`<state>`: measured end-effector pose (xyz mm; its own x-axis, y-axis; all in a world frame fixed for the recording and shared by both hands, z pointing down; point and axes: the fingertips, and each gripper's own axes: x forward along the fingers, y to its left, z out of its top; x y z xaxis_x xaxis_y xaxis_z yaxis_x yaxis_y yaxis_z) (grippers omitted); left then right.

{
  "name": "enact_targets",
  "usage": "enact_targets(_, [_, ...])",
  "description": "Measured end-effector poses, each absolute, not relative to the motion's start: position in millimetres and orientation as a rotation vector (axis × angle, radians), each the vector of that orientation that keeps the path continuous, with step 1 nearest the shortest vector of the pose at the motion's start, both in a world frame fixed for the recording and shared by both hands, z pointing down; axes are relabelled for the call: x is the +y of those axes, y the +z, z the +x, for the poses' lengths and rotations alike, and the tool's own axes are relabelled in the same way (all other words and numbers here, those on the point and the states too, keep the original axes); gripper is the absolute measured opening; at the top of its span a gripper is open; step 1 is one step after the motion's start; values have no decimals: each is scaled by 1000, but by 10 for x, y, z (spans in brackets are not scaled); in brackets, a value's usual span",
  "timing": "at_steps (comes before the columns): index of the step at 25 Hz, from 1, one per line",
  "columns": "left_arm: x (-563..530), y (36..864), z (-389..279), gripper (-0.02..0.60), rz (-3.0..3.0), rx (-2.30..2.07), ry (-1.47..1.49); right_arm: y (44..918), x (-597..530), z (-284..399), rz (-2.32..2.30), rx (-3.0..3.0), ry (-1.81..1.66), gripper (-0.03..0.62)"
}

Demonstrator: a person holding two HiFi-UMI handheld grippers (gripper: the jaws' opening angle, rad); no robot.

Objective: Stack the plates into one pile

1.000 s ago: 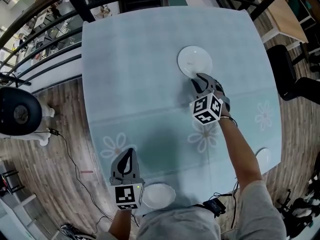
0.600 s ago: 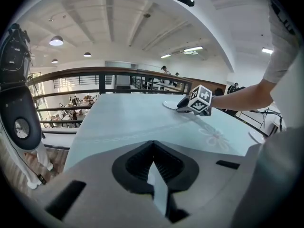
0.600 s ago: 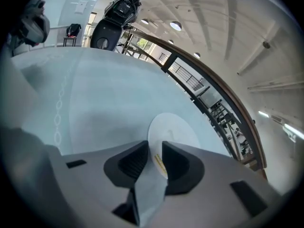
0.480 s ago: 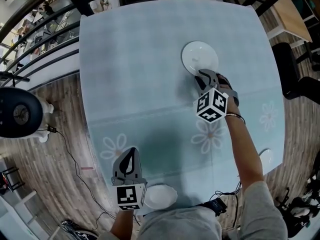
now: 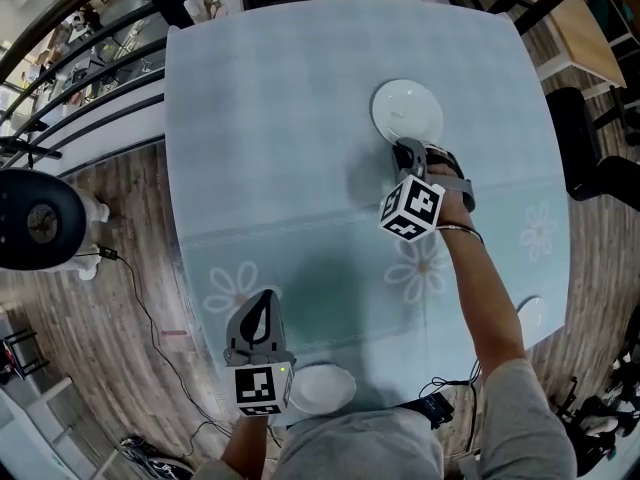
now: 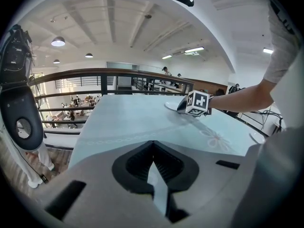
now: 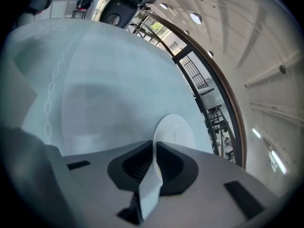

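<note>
Pale blue table point(image 5: 280, 118), with the far plate point(image 5: 407, 110) lying toward its far right corner. The right gripper point(image 5: 402, 149) has just closed its fingers on that plate's near rim. The left gripper point(image 5: 262, 306), fingers together and empty, is at the near edge beside a second plate point(image 5: 322, 389).

Bright, even daylight; fisheye-bent edges

Right claw point(image 5: 401, 148) (arm outstretched) has just been closing on the plate point(image 5: 407, 108) rim; left claw point(image 5: 262, 299) closed.
</note>
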<state>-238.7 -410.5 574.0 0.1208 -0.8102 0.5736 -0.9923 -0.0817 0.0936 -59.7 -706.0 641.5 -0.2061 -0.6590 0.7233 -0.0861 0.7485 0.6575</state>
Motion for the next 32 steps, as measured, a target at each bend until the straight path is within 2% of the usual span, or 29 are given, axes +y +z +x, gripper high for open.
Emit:
enact_targets(14, [-3880,5178,-2291,17,2031,-1786,465,5637,-6430,-355,684,-1812,-695,31])
enact_targets(23, [-3471,4616,-2194,17,2124,-1866,432,4993,-5368,-308,683,-1906,-764,31])
enact_targets(32, [-2661,4412,-2011,15,2142,-1939,437,4434,-4039,-282,687,-2013,-885,31])
